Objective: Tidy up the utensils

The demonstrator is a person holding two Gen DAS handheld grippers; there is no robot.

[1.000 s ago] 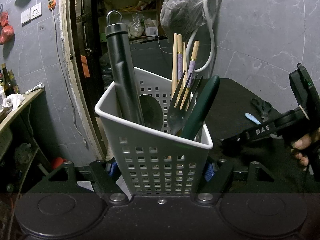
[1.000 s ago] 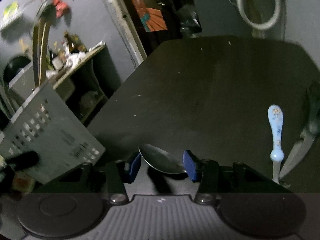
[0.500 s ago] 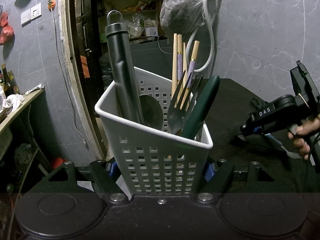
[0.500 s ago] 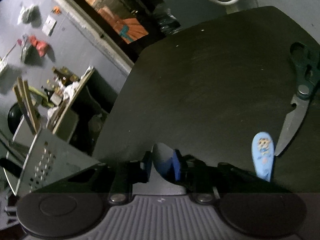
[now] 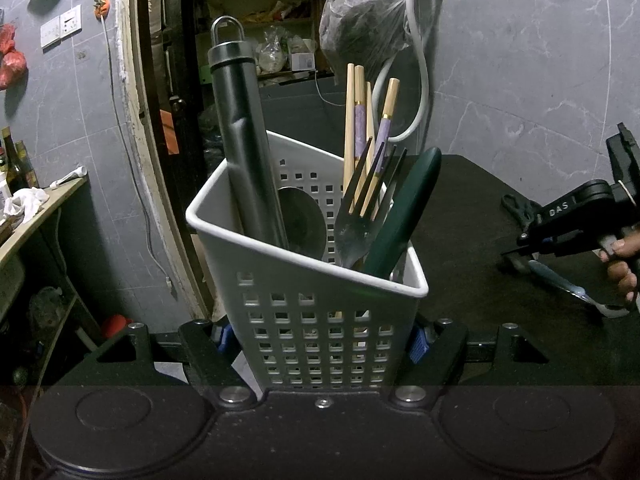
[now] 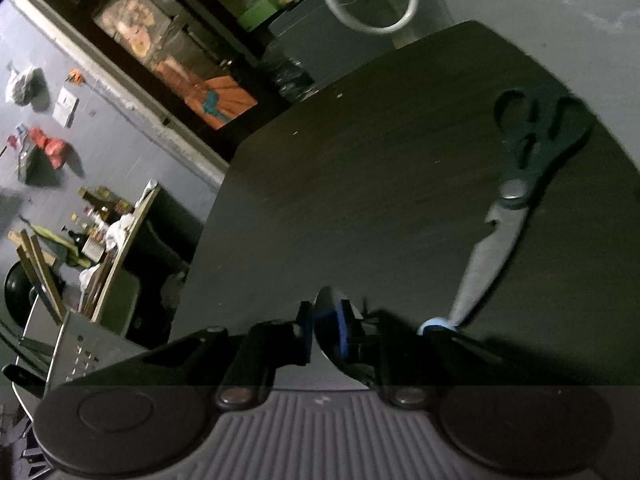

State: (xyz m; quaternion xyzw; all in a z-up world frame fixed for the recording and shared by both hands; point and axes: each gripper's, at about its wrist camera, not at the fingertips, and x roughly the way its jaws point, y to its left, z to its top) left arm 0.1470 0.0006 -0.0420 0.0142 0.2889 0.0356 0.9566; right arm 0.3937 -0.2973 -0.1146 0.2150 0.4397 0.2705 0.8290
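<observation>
Now both grippers grip: the left gripper [image 5: 322,340] clamps the white perforated plastic utensil basket [image 5: 312,312], and the right gripper [image 6: 326,334] has just been closing its blue pads on the bowl of a shiny metal spoon [image 6: 325,328].

Inside the basket stand a dark grey metal tube with a loop cap [image 5: 244,140], wooden chopsticks with purple bands [image 5: 358,128], a steel fork [image 5: 362,216], a second spoon bowl [image 5: 302,220] and a dark green handle [image 5: 404,208]. To the basket's right, on the dark round table [image 6: 380,160], lie a pale blue-handled spoon [image 5: 560,280] and dark-handled kitchen scissors [image 6: 516,200], the scissors farther from the basket. The right gripper is also on that side, low over the table, with a person's fingers [image 5: 620,256] wrapped round its grip.
</observation>
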